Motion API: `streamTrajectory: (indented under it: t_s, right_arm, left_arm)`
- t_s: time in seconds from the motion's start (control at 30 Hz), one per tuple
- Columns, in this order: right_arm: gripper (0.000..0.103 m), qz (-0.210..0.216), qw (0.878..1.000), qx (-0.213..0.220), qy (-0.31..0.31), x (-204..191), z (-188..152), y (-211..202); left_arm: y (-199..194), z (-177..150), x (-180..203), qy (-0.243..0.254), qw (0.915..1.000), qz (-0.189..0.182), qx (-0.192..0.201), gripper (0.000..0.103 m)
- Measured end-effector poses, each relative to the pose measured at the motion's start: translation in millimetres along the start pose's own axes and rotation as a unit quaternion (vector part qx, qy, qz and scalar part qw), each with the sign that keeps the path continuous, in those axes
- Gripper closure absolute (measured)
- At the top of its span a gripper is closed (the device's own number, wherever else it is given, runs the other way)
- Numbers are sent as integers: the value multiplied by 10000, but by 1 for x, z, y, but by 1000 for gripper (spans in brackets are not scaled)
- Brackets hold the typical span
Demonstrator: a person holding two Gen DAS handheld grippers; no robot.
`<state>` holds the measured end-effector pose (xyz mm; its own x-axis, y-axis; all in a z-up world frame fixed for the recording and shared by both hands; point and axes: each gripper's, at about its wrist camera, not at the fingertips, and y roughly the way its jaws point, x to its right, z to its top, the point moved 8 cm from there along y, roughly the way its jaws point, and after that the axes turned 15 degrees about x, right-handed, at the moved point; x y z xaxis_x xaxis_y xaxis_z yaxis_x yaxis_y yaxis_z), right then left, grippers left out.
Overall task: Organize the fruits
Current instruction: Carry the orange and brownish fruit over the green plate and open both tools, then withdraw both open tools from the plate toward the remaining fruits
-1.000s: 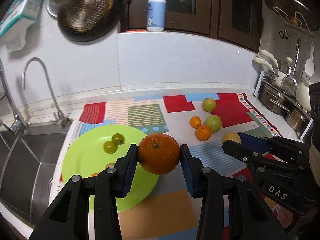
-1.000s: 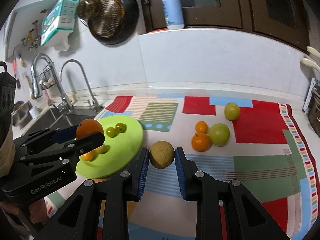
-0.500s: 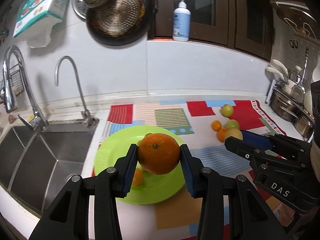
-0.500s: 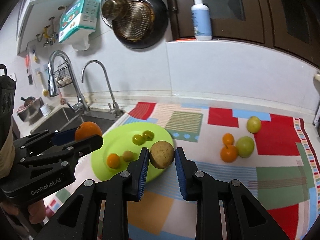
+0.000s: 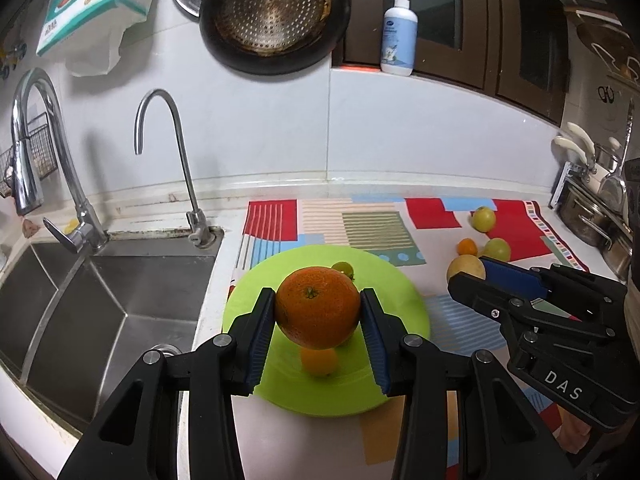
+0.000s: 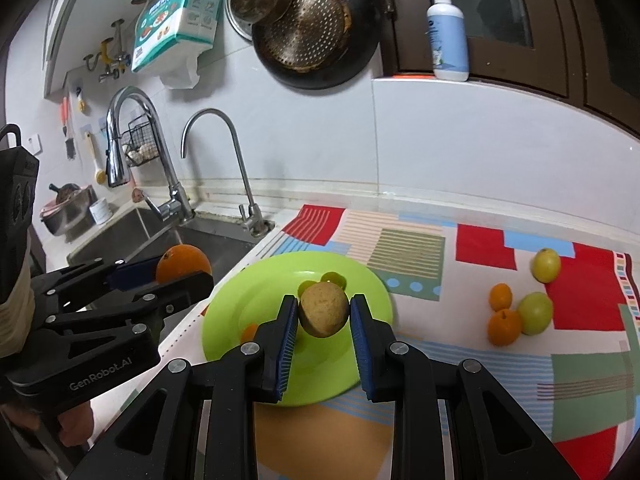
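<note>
My left gripper (image 5: 318, 312) is shut on a large orange (image 5: 317, 307) and holds it in the air over the lime-green plate (image 5: 396, 292). My right gripper (image 6: 324, 314) is shut on a brownish round fruit (image 6: 323, 310), also above the plate (image 6: 368, 280). On the plate lie small green fruits (image 6: 334, 278) and a small orange fruit (image 5: 318, 362). Each gripper shows in the other view: the left gripper (image 6: 176, 276) with its orange (image 6: 182, 264) at left, the right gripper (image 5: 478, 276) with its brown fruit (image 5: 464, 267) at right.
On the patterned mat (image 6: 480, 240) to the right lie two small oranges (image 6: 503, 326), a green apple (image 6: 535, 312) and a yellow-green fruit (image 6: 546, 265). A steel sink (image 5: 100, 300) with two taps (image 5: 176, 160) sits left of the plate. Pots (image 5: 588, 216) stand at far right.
Both grippers have carried their fruits leftward from the mat to above the green plate; the sink has come further into view. Neither grip has altered.
</note>
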<state>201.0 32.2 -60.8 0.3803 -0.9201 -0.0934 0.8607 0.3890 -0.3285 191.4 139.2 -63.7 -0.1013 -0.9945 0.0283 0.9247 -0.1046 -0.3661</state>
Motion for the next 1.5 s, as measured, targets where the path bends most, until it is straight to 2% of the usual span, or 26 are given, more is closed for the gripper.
streamTrajectory:
  t_s: [0.5, 0.87, 0.9, 0.97, 1.07, 1.3, 1.37, 1.5]
  right_arm:
    - [75, 28, 9983, -588, -50, 2, -23, 66]
    - [75, 103, 9957, -918, -16, 7, -42, 99]
    - [75, 110, 9956, -933, 1, 8, -43, 101]
    - [72, 137, 9953, -957, 76, 9, -43, 102]
    - [67, 60, 9956, -926, 82, 11, -43, 101]
    - [67, -123, 9966, -811, 121, 18, -37, 85]
    - [62, -176, 9968, -764, 138, 20, -34, 77]
    - [60, -280, 9975, -634, 126, 22, -29, 62]
  left_arm:
    - [60, -31, -25, -164, 9981, 47, -585, 61]
    - [94, -48, -28, -124, 9956, -6, -927, 61]
    - [95, -49, -27, -101, 9956, 7, -930, 59]
    - [95, -46, -27, -91, 9964, 10, -846, 50]
    - [92, -42, -27, -62, 9971, 48, -762, 49]
    - [77, -36, -23, -45, 9977, 84, -670, 48]
    - [71, -33, -23, -32, 9980, 124, -614, 46]
    - [58, -26, -19, 19, 9987, 174, -482, 39]
